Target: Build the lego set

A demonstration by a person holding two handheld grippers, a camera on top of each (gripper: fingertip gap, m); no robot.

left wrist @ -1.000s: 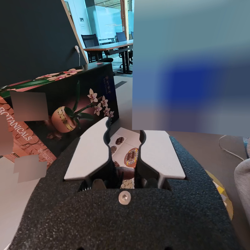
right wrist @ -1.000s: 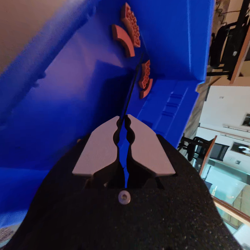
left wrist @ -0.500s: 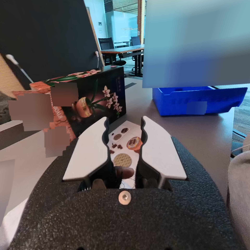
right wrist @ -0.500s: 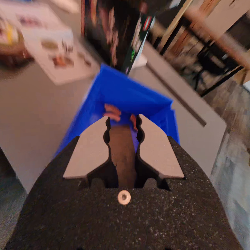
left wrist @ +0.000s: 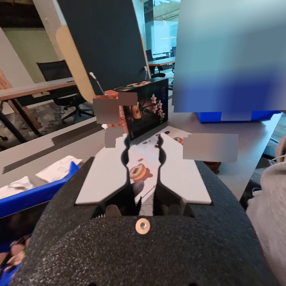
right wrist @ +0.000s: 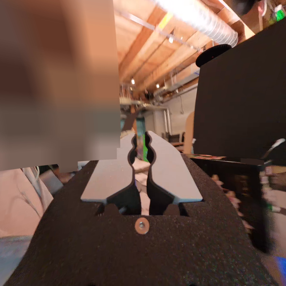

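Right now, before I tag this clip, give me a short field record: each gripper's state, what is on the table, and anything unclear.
left gripper: open, nothing between its fingers, above the instruction booklet
right gripper: open with a narrow gap, empty, tilted up toward the ceiling
set box: dark, flower picture, upright on the grey table behind the booklet
blue bins: one far right, one near left beside white bags
loose bricks: none clearly visible
unclear: right wrist view is blurred; far bin's contents are hidden
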